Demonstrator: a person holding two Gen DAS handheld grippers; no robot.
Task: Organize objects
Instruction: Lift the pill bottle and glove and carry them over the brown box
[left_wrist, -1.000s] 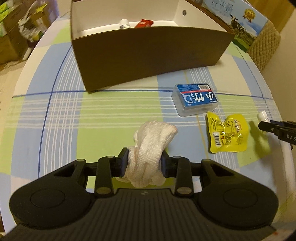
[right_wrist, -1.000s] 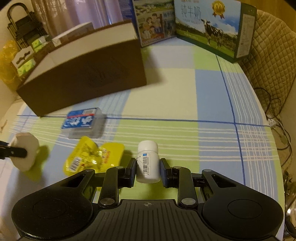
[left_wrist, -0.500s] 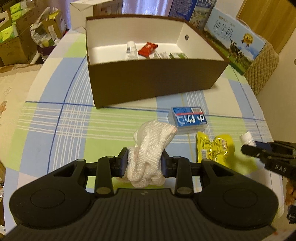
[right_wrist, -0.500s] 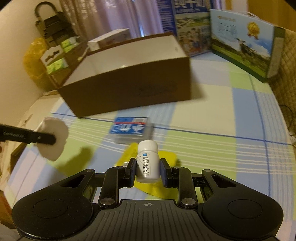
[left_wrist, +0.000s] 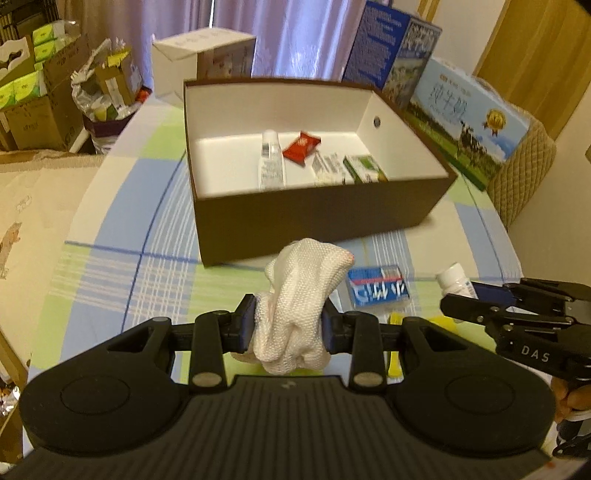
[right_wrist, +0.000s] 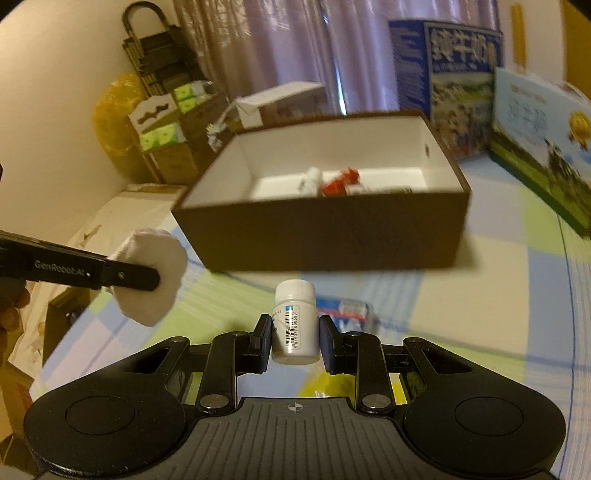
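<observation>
Left wrist view, low center: the left gripper (left_wrist: 288, 328) has its fingers clamped on a white woven cloth (left_wrist: 301, 299); at right, the right gripper (left_wrist: 480, 301) carries a white pill bottle (left_wrist: 454, 282). Right wrist view shows that bottle's barcode label, pinched mid-frame. Only the left view shows a green packet (left_wrist: 365, 169) inside the brown box (left_wrist: 317, 218) on the table (left_wrist: 110, 236) beyond.

both grippers loaded and up in the air

left gripper (left_wrist: 289, 326) is clamping a bunched white cloth (left_wrist: 301, 306) between its fingers, held above the table and pointing forward. right gripper (right_wrist: 294, 341) is pinching a small white bottle (right_wrist: 295, 321) upright between its pads. both are sitting roughly side by side, and a bit of the person's hand (right_wrist: 11, 308) is peeking in behind the left one.
</observation>
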